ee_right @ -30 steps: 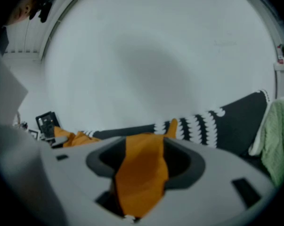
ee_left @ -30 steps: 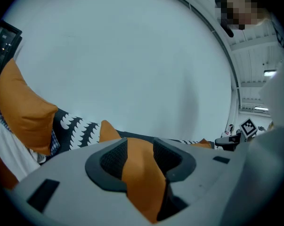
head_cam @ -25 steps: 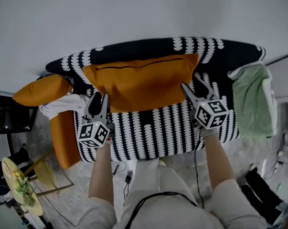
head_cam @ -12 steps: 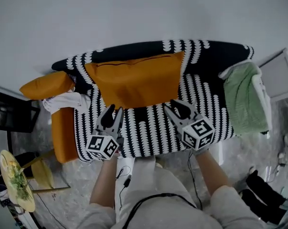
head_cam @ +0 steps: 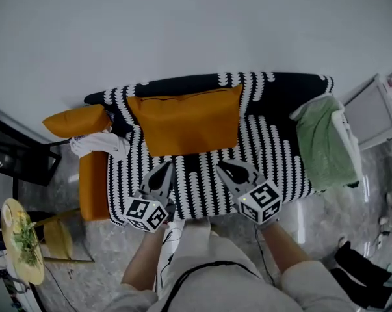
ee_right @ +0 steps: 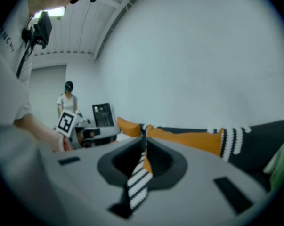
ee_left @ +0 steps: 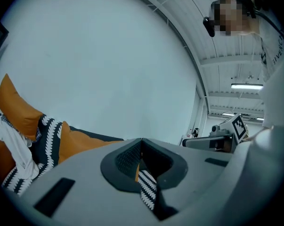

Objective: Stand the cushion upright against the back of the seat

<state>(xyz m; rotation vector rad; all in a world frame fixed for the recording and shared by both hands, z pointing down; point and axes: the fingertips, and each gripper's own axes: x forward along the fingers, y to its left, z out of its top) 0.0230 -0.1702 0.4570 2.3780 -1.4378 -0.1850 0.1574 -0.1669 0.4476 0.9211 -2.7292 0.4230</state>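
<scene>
Looking down on a black-and-white patterned sofa (head_cam: 274, 155) set against a pale wall (head_cam: 182, 31). Finding the orange cushion (head_cam: 186, 125) upright on the seat, left of the middle, with its zipped top edge leaning on the backrest (head_cam: 280, 83). Holding the left gripper (head_cam: 167, 166) over the front part of the seat, apart from the cushion's lower edge, fingers brought together on nothing after closing just now. Seeing through their slit, in the left gripper view, only a sliver of striped seat and orange. Holding the right gripper (head_cam: 220, 168) beside it, likewise near the cushion's lower edge without touching, fingers also just closing, drawn together and empty. Noting a second orange cushion (head_cam: 75, 121) on the left armrest, with a crumpled white cloth (head_cam: 95, 145) just below it, and a green towel (head_cam: 319, 145) draped over the right armrest. Noting also, low at the left beside the sofa, a round plate of greens (head_cam: 20, 249). Catching in the right gripper view another person (ee_right: 68, 102) standing in the background beside a dark screen (ee_right: 103, 114).
</scene>
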